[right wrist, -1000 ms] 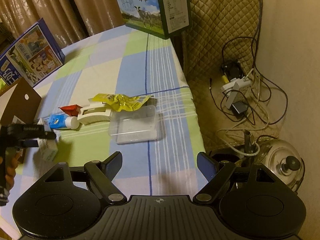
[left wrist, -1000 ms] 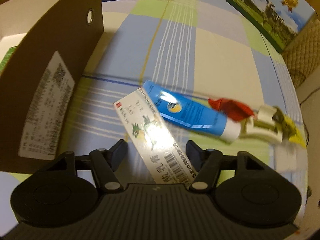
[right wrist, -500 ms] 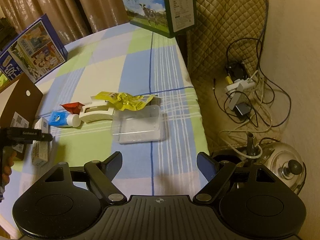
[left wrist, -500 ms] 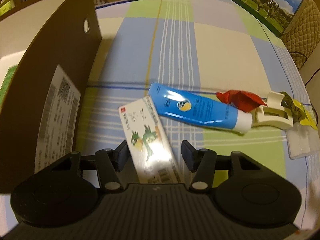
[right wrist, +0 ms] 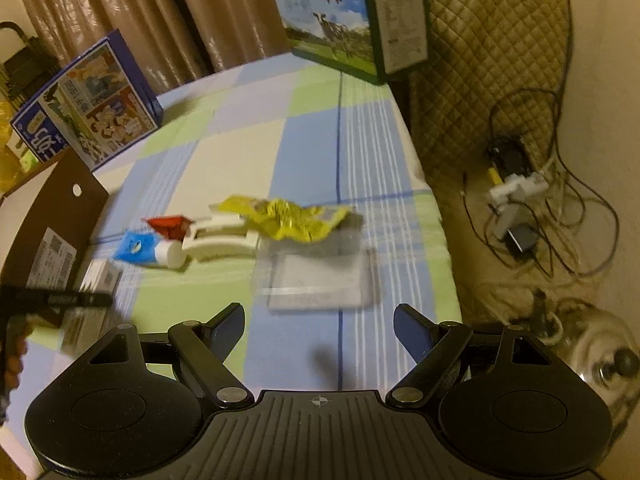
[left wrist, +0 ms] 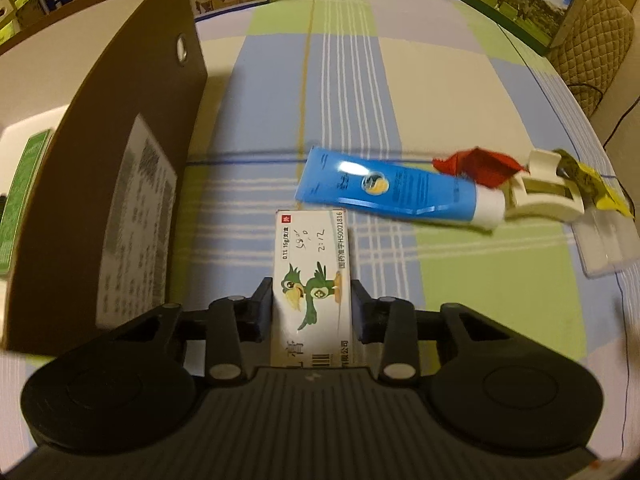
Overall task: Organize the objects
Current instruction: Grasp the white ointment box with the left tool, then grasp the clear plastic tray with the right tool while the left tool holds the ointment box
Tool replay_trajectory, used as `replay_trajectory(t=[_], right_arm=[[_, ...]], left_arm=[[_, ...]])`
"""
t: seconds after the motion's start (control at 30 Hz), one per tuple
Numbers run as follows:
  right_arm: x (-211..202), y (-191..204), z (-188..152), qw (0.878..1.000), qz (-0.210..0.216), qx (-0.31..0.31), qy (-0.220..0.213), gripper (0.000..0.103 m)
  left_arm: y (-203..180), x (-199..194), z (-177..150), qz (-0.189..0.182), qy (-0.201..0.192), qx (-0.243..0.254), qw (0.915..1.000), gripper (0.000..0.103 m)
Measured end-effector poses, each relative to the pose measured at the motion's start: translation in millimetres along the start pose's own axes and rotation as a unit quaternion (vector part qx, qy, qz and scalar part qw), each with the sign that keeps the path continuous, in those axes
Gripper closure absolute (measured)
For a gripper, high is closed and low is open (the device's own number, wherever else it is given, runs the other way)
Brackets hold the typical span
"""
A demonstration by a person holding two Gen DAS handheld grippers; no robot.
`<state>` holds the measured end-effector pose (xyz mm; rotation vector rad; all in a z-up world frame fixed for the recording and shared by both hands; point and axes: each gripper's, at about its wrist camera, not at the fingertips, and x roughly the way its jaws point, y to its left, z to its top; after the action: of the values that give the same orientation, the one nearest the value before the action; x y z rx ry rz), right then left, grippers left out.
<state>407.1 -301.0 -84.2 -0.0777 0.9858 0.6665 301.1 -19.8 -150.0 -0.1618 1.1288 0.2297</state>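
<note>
Cardboard box (left wrist: 100, 168): one, brown, at the left edge of the table, its flap standing up with a round hole and one white printed label; inside, part of one green packet (left wrist: 24, 192) visible.
Left gripper (left wrist: 312, 308): jaws pressed on the two long sides of the ointment carton, both pads touching it.
Ointment carton (left wrist: 312, 276): one, white, with a green cartoon bird, handwriting and a barcode; between the left fingers, lengthwise, far end pointing toward the blue tube.
Blue tube (left wrist: 384, 190): one, white cap, flat on the checked tablecloth (left wrist: 352, 80) just beyond the carton.
Red wrapper (left wrist: 476, 162): one, crumpled, at the tube's cap end.
Cream plastic piece (left wrist: 548, 196): one, beside the cap; kind unclear.
Yellow wrapper (right wrist: 288, 216): one, crumpled, lying over the cream piece's far end.
Clear plastic container (right wrist: 316, 276): one, shallow, just beside the yellow wrapper.
Right gripper (right wrist: 319, 328): jaws wide apart, holding nothing, above the tablecloth near the clear container.
Printed cartons: two at the far side, one blue (right wrist: 88, 108), one with a cow picture (right wrist: 344, 20).
</note>
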Motion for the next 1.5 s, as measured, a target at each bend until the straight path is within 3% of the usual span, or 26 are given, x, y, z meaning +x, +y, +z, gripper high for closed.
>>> replay_trajectory(t=[0.17,0.43,0.57,0.8,0.97,1.1,1.33,1.5], right_arm=[[22.0,-13.5,17.9,0.998,0.051,-0.039,-0.024,0.024],[63.7,-22.4,42.1,0.988,0.121,-0.093,0.004,0.024],[74.2,-22.9,39.4,0.984,0.149,-0.087,0.032,0.024],[52.5,8.5,4.7,0.970,0.195,-0.127,0.066,0.024],[41.6,52.5,-28.5,0.961,0.184,-0.195,0.071,0.024],[43.6,70.0,-29.6,0.967,0.125,-0.213,0.057,0.024],[58.1,79.6,-10.9,0.990,0.051,-0.110,0.065,0.024],[67.0,78.7,-4.0,0.995,0.047,-0.008,0.082,0.024]], left_arm=[[9.2,-9.6,-13.2,0.002,0.002,-0.006,1.0000,0.070],[18.6,-21.1,-30.7,0.010,0.010,-0.013,0.9998,0.070],[24.9,-25.6,-36.6,0.010,0.015,-0.021,0.9996,0.070],[29.2,-30.7,-46.2,0.010,0.019,-0.012,0.9997,0.070],[30.7,-31.7,-47.2,0.007,0.024,-0.011,0.9996,0.069],[31.6,-31.9,-46.9,0.005,0.024,-0.012,0.9996,0.069],[31.8,-32.9,-47.6,0.005,0.021,-0.016,0.9996,0.069],[33.5,-33.6,-48.2,0.002,0.018,-0.023,0.9996,0.069]])
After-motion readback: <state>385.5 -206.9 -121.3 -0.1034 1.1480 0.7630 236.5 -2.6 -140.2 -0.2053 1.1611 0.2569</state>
